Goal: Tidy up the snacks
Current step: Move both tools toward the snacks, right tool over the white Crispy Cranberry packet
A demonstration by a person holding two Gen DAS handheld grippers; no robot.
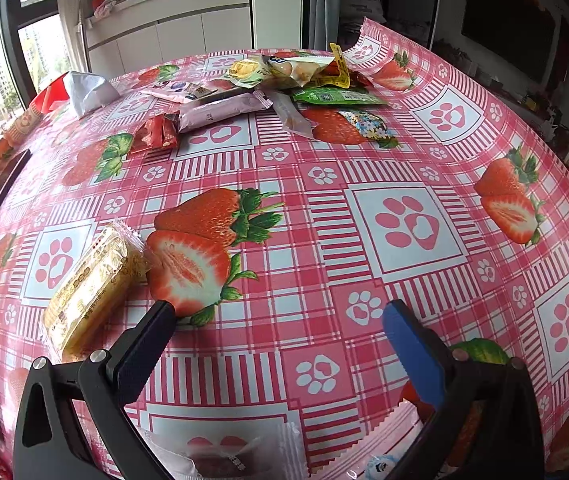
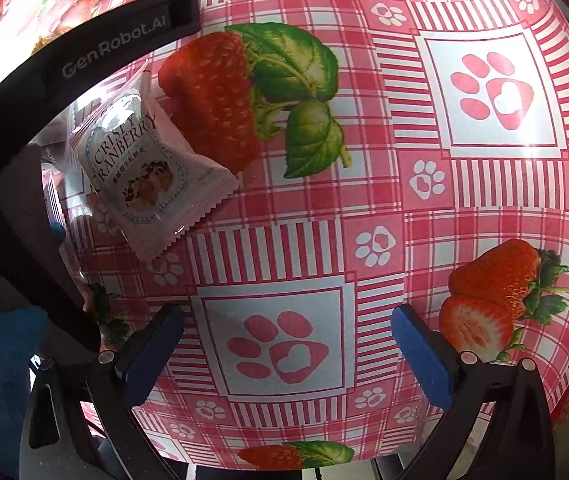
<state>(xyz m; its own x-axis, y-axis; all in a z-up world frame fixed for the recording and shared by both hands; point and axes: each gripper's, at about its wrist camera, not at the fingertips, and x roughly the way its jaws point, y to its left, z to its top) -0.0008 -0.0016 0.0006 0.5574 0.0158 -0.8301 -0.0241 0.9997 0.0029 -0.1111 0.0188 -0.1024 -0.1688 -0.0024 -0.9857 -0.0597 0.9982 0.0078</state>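
My left gripper (image 1: 280,312) is open and empty above the strawberry tablecloth (image 1: 364,168). A yellow pastry pack (image 1: 92,284) lies just left of its left finger. A clear pink pack (image 1: 244,452) lies under the gripper at the near edge. A pile of snack packs (image 1: 284,76) sits at the far side, with a pink bar (image 1: 220,110) and red packs (image 1: 156,134) nearer. My right gripper (image 2: 288,316) is open and empty over bare cloth. A pink Crispy Cranberry pack (image 2: 140,168) lies to its upper left, beneath the other gripper's black body (image 2: 84,60).
A white tissue pack (image 1: 84,90) and a red box (image 1: 48,94) sit far left. A dark flat object (image 1: 2,190) lies at the left edge. The tablecloth curls up at the far right corner (image 1: 368,30). A blue-gloved hand (image 2: 0,344) shows at left.
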